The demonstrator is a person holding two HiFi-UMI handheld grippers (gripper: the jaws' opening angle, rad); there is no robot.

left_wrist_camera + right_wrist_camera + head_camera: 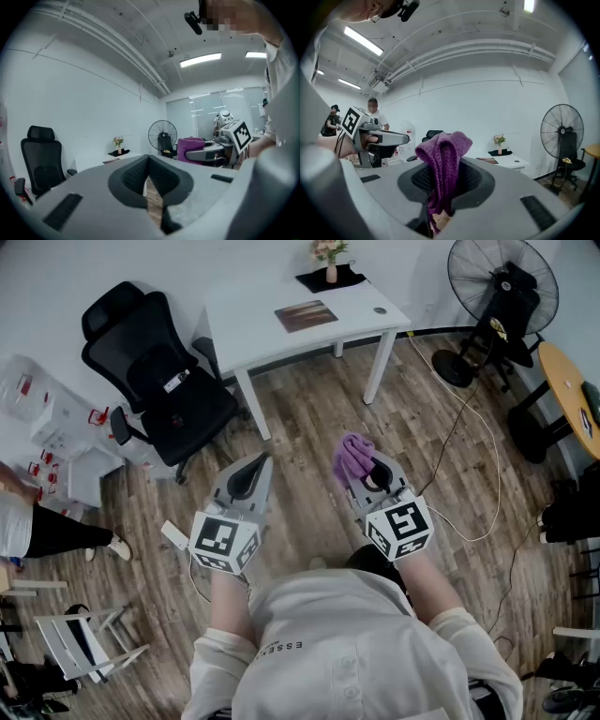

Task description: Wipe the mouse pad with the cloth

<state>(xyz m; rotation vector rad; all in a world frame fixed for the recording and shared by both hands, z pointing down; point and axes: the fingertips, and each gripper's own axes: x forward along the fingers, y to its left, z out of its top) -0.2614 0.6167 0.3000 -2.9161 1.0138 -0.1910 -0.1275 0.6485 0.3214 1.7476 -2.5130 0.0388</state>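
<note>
**A:** We have the right gripper (443,177) clamped on the purple cloth (443,152). The jaws are pinched in on its folds, with a loop bunched up above the pads and a tail hanging below.

**B:** And our left gripper (149,164) has its jaws pressed together at the tips with nothing between them. Only a sliver of wooden floor (309,423) shows through the slit lower down.

**A:** From the head view we see both grippers side by side over that floor, well apart from the white table (361,315).

**B:** On that table we pick out the mouse pad (306,315), a flat brownish rectangle near the middle. It's untouched and apart from the vase of flowers (330,261) at the far corner.

**A:** Only the head view gives us the tabletop from above. The gripper views catch it almost edge-on, small and distant.

**B:** The gripper views do give us the ceiling lights (200,59). The left one also shows the cloth side-on, standing up out of the right gripper. The fan (502,285) turns up in all three.
</note>
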